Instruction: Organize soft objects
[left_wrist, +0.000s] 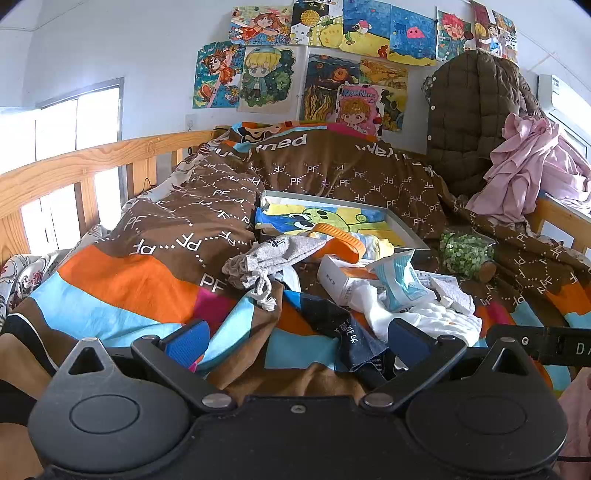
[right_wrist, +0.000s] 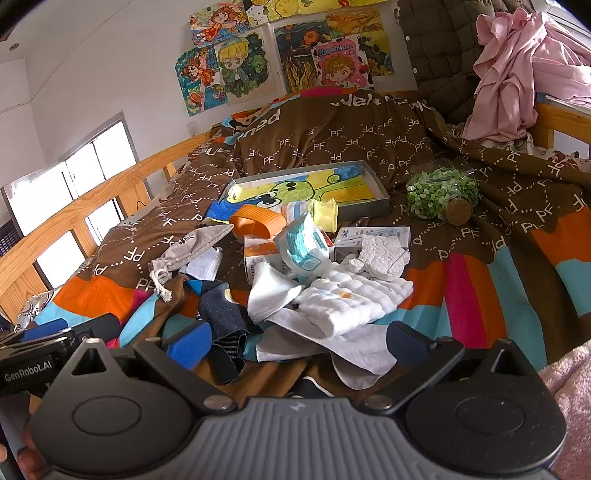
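A heap of soft things lies on the brown, orange and blue quilt (left_wrist: 155, 236): a grey drawstring pouch (left_wrist: 273, 258) (right_wrist: 192, 247), a dark blue starry cloth (left_wrist: 332, 321) (right_wrist: 221, 310), a white quilted cloth (right_wrist: 354, 299) (left_wrist: 436, 317), a white folded cloth (right_wrist: 269, 291) and a blue-white wrapper (right_wrist: 303, 247). My left gripper (left_wrist: 299, 341) is open and empty just before the dark cloth. My right gripper (right_wrist: 299, 347) is open and empty over the white cloths. The left gripper also shows in the right wrist view (right_wrist: 48, 339).
A shallow grey box (right_wrist: 373, 199) with a drawing, an orange curved object (right_wrist: 258, 221), small cartons (right_wrist: 258, 258) and a corked jar of green bits (right_wrist: 439, 195) lie behind the heap. Wooden bed rail (left_wrist: 74, 166) on the left. Pink clothes (right_wrist: 517, 74) and a brown jacket (left_wrist: 465, 118) at back right.
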